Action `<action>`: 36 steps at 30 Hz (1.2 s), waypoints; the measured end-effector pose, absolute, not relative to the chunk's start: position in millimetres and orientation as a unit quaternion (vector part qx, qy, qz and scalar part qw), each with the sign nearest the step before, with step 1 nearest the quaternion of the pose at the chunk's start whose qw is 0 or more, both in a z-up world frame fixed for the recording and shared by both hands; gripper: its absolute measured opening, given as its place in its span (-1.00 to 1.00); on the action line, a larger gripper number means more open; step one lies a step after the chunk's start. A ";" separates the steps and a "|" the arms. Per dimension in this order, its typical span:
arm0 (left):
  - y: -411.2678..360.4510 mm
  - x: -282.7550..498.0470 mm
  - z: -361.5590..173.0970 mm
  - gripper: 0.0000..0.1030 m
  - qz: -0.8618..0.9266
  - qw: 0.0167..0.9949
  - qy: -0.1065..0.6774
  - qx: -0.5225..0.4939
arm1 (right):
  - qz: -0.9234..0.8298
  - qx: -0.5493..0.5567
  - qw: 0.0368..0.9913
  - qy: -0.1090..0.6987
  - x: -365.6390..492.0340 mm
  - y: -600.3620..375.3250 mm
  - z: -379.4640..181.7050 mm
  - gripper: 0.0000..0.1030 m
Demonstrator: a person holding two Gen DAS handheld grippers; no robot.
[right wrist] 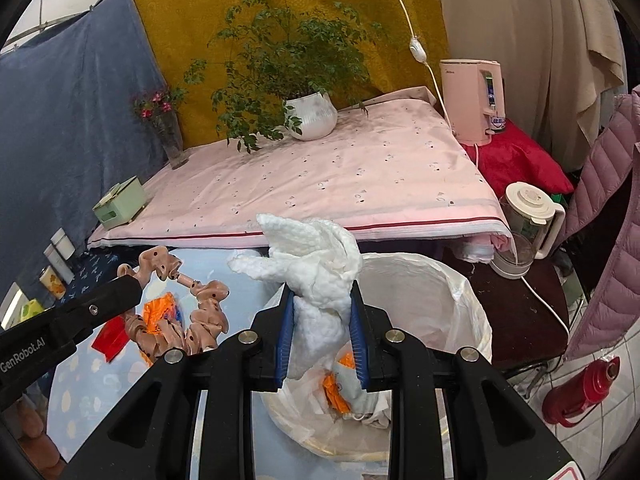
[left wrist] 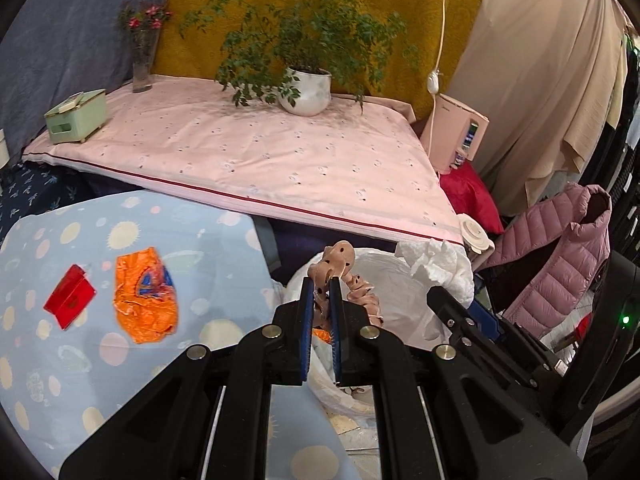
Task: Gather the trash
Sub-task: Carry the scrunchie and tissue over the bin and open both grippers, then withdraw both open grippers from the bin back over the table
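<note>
I have the left tool [left wrist: 323, 280] pinching a spotted scrunchie [left wrist: 340, 264] and the right tool [right wrist: 321, 292] pinching crumpled tissue [right wrist: 316, 264], both over the lined bin [right wrist: 460, 280]; next, I'd release them in.

bin [right wrist: 460, 304] floor hidden under liner and litter, scrunchie [left wrist: 352, 280] middle masked by pads, canisters [right wrist: 56, 264] far left too small to read
</note>
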State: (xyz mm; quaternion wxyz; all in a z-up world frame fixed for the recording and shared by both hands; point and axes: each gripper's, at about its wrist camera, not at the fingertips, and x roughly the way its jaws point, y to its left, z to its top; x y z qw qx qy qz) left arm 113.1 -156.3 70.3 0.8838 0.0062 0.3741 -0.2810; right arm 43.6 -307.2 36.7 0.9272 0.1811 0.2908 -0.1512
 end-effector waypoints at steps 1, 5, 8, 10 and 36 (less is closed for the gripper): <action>-160.6 113.4 69.2 -0.86 -0.282 0.883 0.375 0.009 | -0.153 0.183 0.926 0.292 42.8 -310.5 34.7 -0.54; -177.7 113.3 62.7 -0.85 -0.288 0.878 0.380 0.018 | -0.161 0.191 0.922 0.297 41.7 -324.4 26.2 -0.54; -189.2 113.5 57.6 -0.84 -0.293 0.875 0.384 0.023 | -0.165 0.194 0.919 0.302 41.0 -332.6 20.1 -0.53; -195.6 114.3 53.7 -0.79 -0.295 0.873 0.387 0.025 | -0.167 0.196 0.917 0.304 40.9 -335.5 16.5 -0.51; -177.3 118.2 45.5 0.13 -0.253 0.887 0.385 0.012 | -0.179 0.190 0.917 0.300 38.6 -326.7 12.2 0.07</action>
